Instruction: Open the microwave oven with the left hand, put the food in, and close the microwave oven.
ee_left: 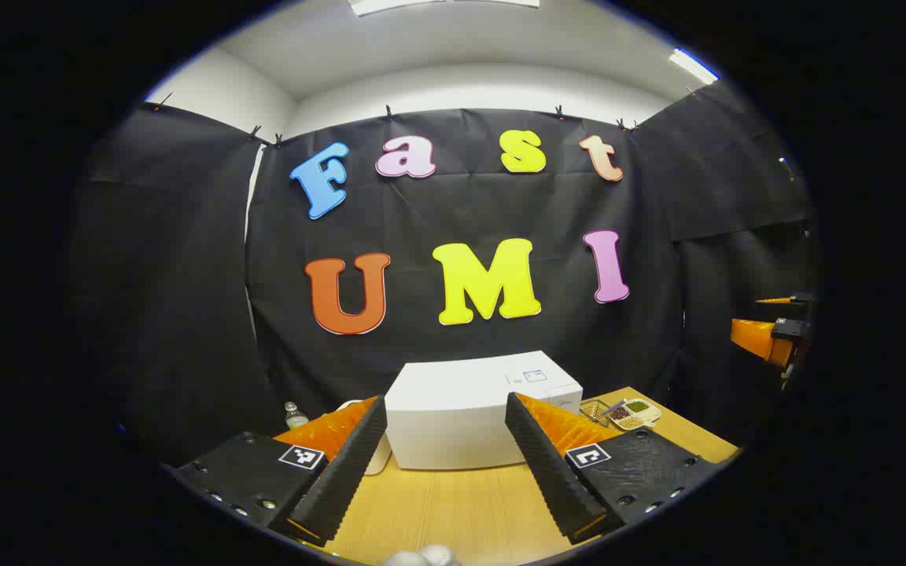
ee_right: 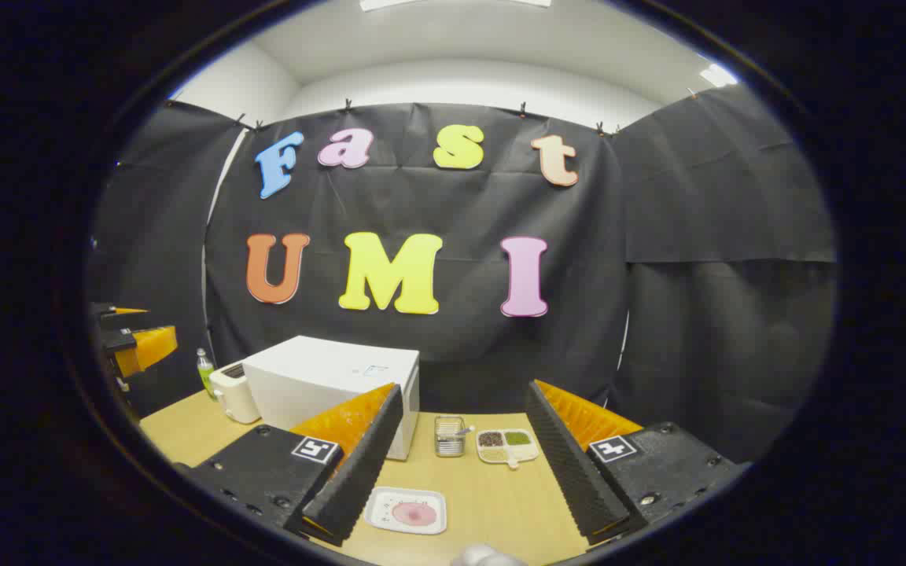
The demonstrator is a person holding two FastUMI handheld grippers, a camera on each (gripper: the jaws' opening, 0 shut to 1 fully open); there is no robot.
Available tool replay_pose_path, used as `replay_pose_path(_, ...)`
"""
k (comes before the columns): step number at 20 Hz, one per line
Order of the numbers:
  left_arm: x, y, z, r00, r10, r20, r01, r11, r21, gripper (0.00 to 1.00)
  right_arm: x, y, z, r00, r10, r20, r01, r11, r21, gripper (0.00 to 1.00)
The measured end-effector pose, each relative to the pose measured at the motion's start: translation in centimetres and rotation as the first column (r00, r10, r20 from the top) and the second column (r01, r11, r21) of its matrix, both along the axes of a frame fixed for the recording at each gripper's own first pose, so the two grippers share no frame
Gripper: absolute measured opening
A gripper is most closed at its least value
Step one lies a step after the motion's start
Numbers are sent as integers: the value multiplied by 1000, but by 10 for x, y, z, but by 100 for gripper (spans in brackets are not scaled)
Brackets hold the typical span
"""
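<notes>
A white microwave oven (ee_left: 469, 413) stands shut at the back of the wooden table (ee_left: 453, 511), seen straight ahead between my left gripper's fingers. My left gripper (ee_left: 447, 464) is open, held above the table in front of it, with nothing between its fingers. In the right gripper view the microwave oven (ee_right: 327, 377) sits to the left. A white tray with a pink piece of food (ee_right: 408, 511) lies on the table just below my open right gripper (ee_right: 461, 464). The right gripper (ee_left: 771, 334) shows at the far right of the left gripper view, and the left gripper (ee_right: 134, 342) at the far left of the right gripper view.
A white toaster (ee_right: 233, 393) and a small green bottle (ee_right: 204, 369) stand left of the microwave. Right of it are a small wire basket (ee_right: 448, 436) and a divided dish of condiments (ee_right: 508, 446). Black cloth walls close off the back and sides.
</notes>
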State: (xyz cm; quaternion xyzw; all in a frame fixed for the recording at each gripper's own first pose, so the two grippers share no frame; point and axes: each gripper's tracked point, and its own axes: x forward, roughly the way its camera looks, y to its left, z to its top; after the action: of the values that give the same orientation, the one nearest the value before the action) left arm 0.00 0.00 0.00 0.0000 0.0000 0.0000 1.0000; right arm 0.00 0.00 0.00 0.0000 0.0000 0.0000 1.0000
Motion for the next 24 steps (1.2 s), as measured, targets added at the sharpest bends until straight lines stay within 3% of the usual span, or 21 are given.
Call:
replay_pose_path(1, 0, 1, -1, 1000, 4, -3, -4, 1000, -5, 95, 1, 2, 3, 1000, 5, 3, -5, 1000, 7, 100)
replay_pose_path(5, 2, 4, -4, 1000, 22, -12, -22, 999, -24, 96, 7, 8, 2, 1000, 24, 2, -24, 1000, 4, 100)
replay_pose_path(6, 3, 5, -3, 1000, 26, -9, -27, 999, -20, 95, 7, 8, 1, 1000, 24, 1, -24, 1000, -1, 92)
replay_pose_path(7, 3, 4, -3, 1000, 27, -8, -27, 999, -20, 95, 8, 8, 1, 1000, 26, -1, -26, 1000, -3, 92)
replay_pose_path(8, 4, 2, -4, 1000, 25, -9, -25, 999, -21, 96, 9, 9, 2, 1000, 30, 0, -30, 1000, -1, 100)
replay_pose_path(12, 9, 2, -5, 1000, 26, -9, -26, 999, -19, 96, 8, 4, 4, 1000, 21, 6, -21, 1000, 6, 100)
replay_pose_path(13, 11, 0, -6, 1000, 25, -7, -25, 1000, -17, 96, 8, 3, 5, 1000, 19, 5, -19, 1000, 9, 92)
replay_pose_path(14, 12, -1, -7, 1000, 23, -1, -23, 1000, -20, 95, 9, 1, 5, 1000, 17, 8, -17, 1000, 13, 100)
replay_pose_path(17, 24, -17, -17, 1000, -14, 9, 14, 999, -34, 95, 7, -5, 7, 1000, 7, 7, -7, 1000, 16, 100)
replay_pose_path(18, 29, -22, -23, 1000, -22, 6, 22, 999, -36, 95, 7, -7, 7, 1000, 7, 4, -7, 1000, 12, 92)
replay_pose_path(19, 37, -30, -29, 1000, -31, 7, 31, 999, -40, 96, 5, -10, 9, 1000, 4, 2, -4, 1000, 8, 100)
replay_pose_path(23, 77, -74, -58, 995, -93, 35, 95, 993, -68, 95, 0, -28, 18, 1000, -18, -6, 18, 1000, 0, 100)
replay_pose_path(24, 88, -85, -72, 994, -107, 22, 108, 992, -66, 96, -1, -36, 20, 999, -32, -7, 32, 999, -6, 92)
